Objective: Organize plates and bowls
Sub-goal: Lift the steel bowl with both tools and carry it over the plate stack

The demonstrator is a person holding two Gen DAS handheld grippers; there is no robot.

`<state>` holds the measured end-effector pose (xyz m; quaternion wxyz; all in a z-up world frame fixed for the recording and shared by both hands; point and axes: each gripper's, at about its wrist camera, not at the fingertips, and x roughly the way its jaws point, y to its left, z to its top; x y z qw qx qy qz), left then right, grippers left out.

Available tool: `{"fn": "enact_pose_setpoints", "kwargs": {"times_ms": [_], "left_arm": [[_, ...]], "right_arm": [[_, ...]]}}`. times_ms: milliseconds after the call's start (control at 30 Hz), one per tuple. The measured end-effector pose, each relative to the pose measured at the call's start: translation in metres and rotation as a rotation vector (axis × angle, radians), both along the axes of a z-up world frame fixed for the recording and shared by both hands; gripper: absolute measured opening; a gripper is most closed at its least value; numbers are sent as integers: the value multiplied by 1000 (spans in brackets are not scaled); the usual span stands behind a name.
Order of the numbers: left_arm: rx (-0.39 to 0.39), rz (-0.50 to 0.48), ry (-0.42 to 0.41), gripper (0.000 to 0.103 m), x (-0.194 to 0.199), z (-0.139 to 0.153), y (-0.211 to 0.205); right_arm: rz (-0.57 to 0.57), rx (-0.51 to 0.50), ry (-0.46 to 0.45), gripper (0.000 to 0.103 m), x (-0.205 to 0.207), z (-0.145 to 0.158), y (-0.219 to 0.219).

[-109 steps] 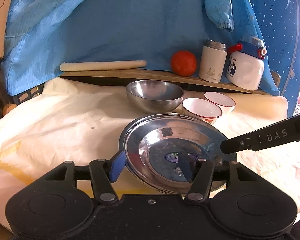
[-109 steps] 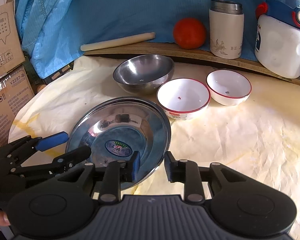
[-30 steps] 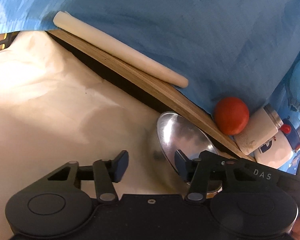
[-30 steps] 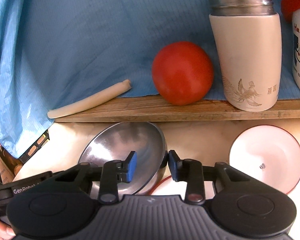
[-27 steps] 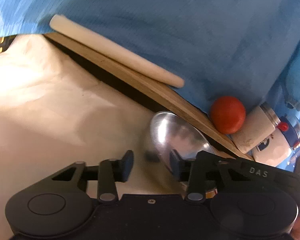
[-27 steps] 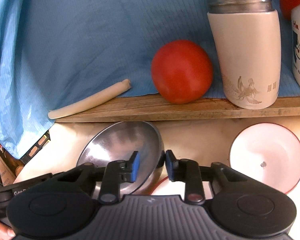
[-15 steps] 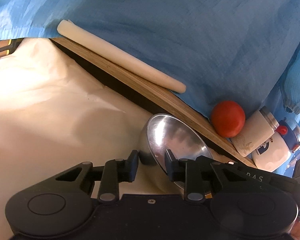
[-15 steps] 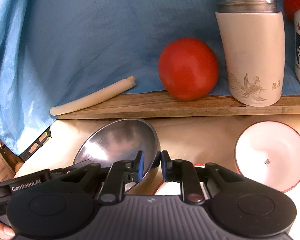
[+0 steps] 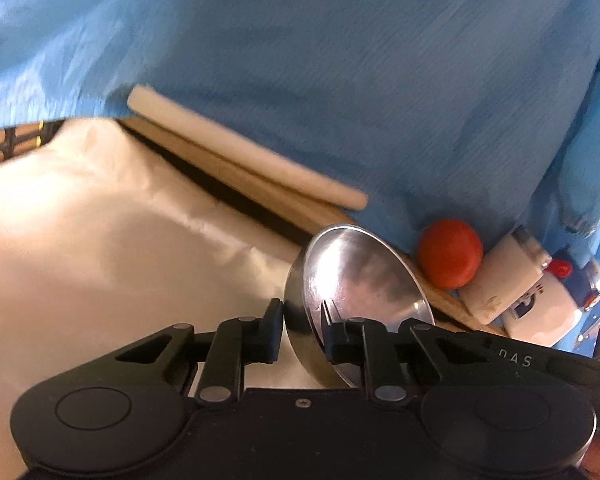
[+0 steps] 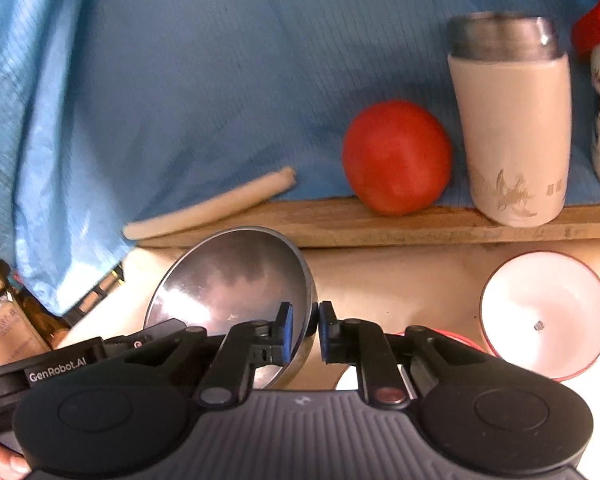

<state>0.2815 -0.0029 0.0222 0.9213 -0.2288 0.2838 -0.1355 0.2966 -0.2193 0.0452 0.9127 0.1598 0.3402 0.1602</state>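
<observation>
Steel bowl: now pinched at opposite rims by left gripper and right gripper, previously spread.

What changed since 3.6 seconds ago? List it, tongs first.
Both tongs left the steel plate and went to the steel bowl. The left tongs and right tongs closed from open onto opposite sides of its rim, and the bowl now tilts. The tomato, tumbler and white bowl stayed put.
</observation>
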Motion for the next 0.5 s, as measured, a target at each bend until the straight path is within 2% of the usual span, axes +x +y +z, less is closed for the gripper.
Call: {"fn": "enact_pose_setpoints", "kwargs": {"times_ms": [300,500], "left_arm": [[39,-64,-69,21,-35,35,-28],[43,-142,-65,22,-58,41,-60]], "right_arm": [[-39,6,-52,15,-42,33,-26],[-94,-20,-67,15,-81,47,-57]]}}
